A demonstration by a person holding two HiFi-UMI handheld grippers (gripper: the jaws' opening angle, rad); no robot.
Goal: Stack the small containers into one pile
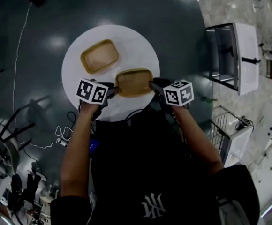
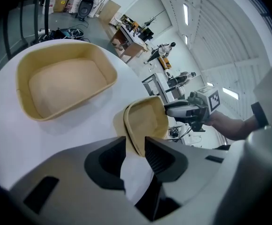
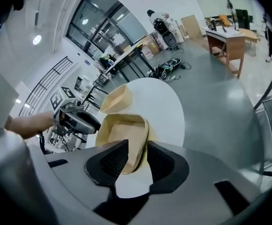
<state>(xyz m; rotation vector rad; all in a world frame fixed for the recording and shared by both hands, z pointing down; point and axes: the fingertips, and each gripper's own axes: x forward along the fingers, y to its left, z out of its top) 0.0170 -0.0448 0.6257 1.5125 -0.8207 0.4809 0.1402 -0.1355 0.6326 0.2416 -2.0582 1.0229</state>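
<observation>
Head view looks steeply down on a round white desk [image 1: 140, 46] standing on a dark, glossy floor [image 1: 47, 22], with two tan, open-topped containers lying mouth up on it. The far container [image 1: 99, 56] sits toward the desk's far left and is empty. The near container [image 1: 134, 81] lies close to the desk's near edge. A strip of bare white shows between the two, so they are apart and not stacked. The left hand-held gripper [image 1: 111, 92] is at the near container's left end and the right hand-held gripper [image 1: 153, 85] is at its right end, each pointing in and down at it. In the left gripper view the jaws stand wide apart with the container's end wall rising between them, not squeezed; the far container lies beyond, up and to the left. In the right gripper view the jaws are likewise parted around the opposite end wall, loosely and without clamping it. The near container rests flat on the desk. A thin white cable [image 1: 18, 60] trails across the floor at the left.
</observation>
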